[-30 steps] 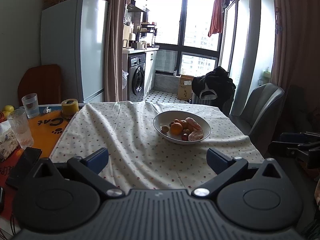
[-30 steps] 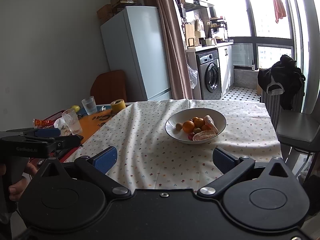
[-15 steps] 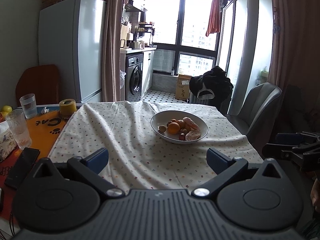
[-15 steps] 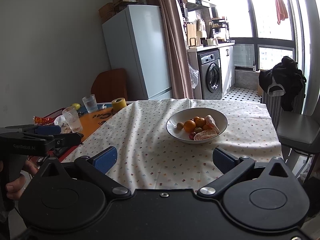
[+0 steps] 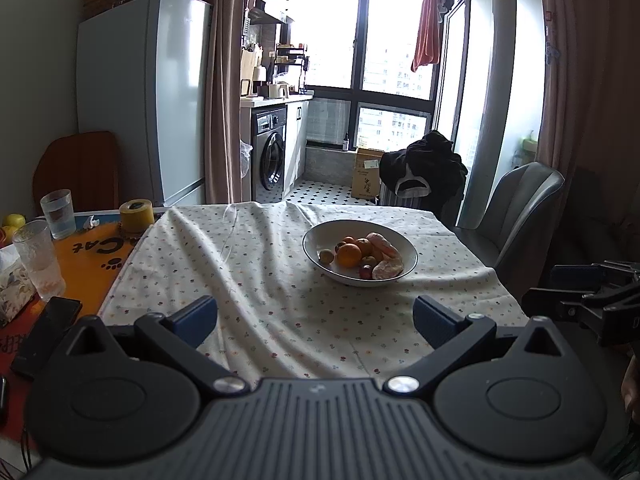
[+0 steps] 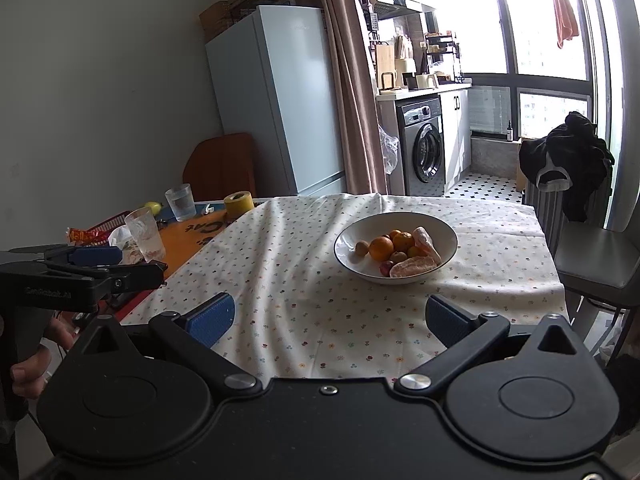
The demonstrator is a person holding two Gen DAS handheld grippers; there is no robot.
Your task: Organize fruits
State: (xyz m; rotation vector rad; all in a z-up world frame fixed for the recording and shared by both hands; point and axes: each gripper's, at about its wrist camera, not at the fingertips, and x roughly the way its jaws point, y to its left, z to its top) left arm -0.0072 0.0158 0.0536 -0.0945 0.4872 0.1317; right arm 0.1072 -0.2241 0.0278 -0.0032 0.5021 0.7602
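A white bowl (image 5: pixel 394 244) (image 6: pixel 446 236) stands on the flowered tablecloth (image 5: pixel 256 280) (image 6: pixel 312 280), right of centre. It holds an orange (image 5: pixel 349 255) (image 6: pixel 381 248), a second orange (image 6: pixel 403 241), peeled pinkish segments (image 5: pixel 387 269) (image 6: pixel 413 266), a small brown fruit (image 5: pixel 326 256) (image 6: pixel 362 247) and a small red one (image 6: pixel 385 267). My left gripper (image 5: pixel 315 318) is open at the table's near edge, well short of the bowl. My right gripper (image 6: pixel 330 318) is open too, equally far back. Both are empty. Each shows at the edge of the other's view.
Left of the cloth lie an orange mat (image 5: pixel 86 256), two glasses (image 5: pixel 38 254) (image 5: pixel 59 213), a yellow tape roll (image 5: pixel 137 216) (image 6: pixel 238 203), a phone (image 5: pixel 46 332) and a tissue pack. A grey chair (image 5: pixel 516 216) stands at the right, a fridge (image 5: pixel 144 96) behind.
Both grippers have drifted back a little from the table, so the bowl looks slightly smaller and farther. Both stay open; the fruit has not moved.
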